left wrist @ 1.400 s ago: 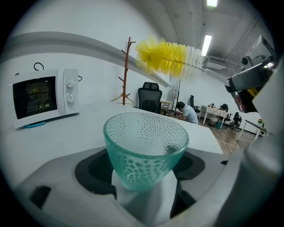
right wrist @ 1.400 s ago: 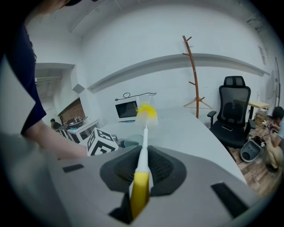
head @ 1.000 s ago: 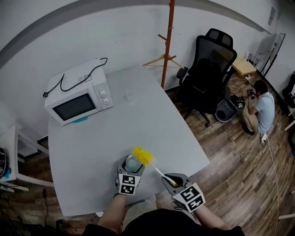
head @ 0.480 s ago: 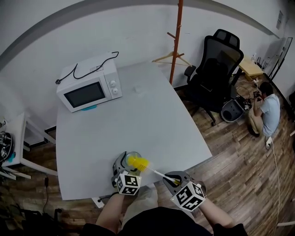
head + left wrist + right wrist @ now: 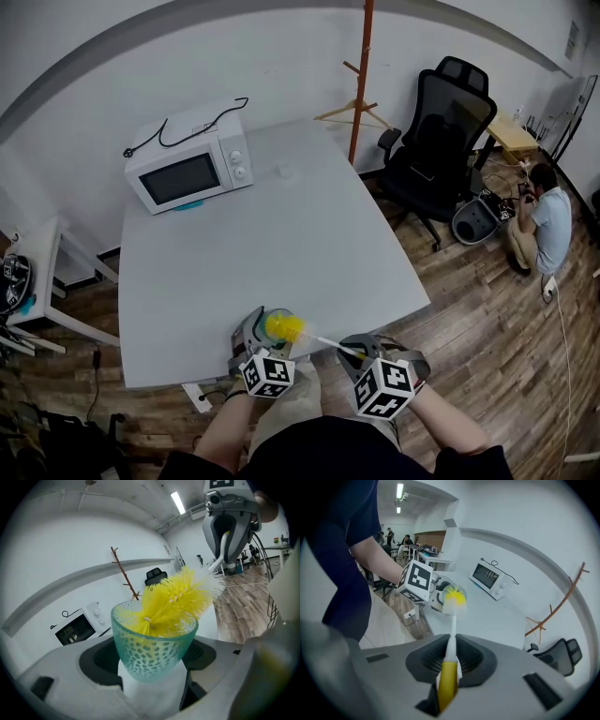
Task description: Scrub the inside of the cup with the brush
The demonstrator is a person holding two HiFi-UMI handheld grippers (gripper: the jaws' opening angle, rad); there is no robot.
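A pale green dimpled glass cup [image 5: 154,648] stands upright between the jaws of my left gripper [image 5: 152,679], which is shut on it. In the head view the cup [image 5: 273,325] is at the table's near edge, with the left gripper [image 5: 257,349] behind it. A brush with yellow bristles [image 5: 176,603] reaches down into the cup's mouth, part of the head still above the rim. Its white stem and yellow handle [image 5: 447,681] are clamped in my right gripper [image 5: 448,677], seen at the right [image 5: 361,353] in the head view. The brush head [image 5: 454,599] meets the cup ahead.
A white microwave [image 5: 190,168] with a black cord sits at the far left of the grey table [image 5: 272,234]. An orange coat stand [image 5: 362,66] and a black office chair [image 5: 441,131] are beyond the table. A person [image 5: 548,220] crouches at far right. A white side table [image 5: 33,272] stands left.
The brush head has gone lower into the cup's mouth. Both grippers sit closer to the table's near edge in the head view, which has shifted.
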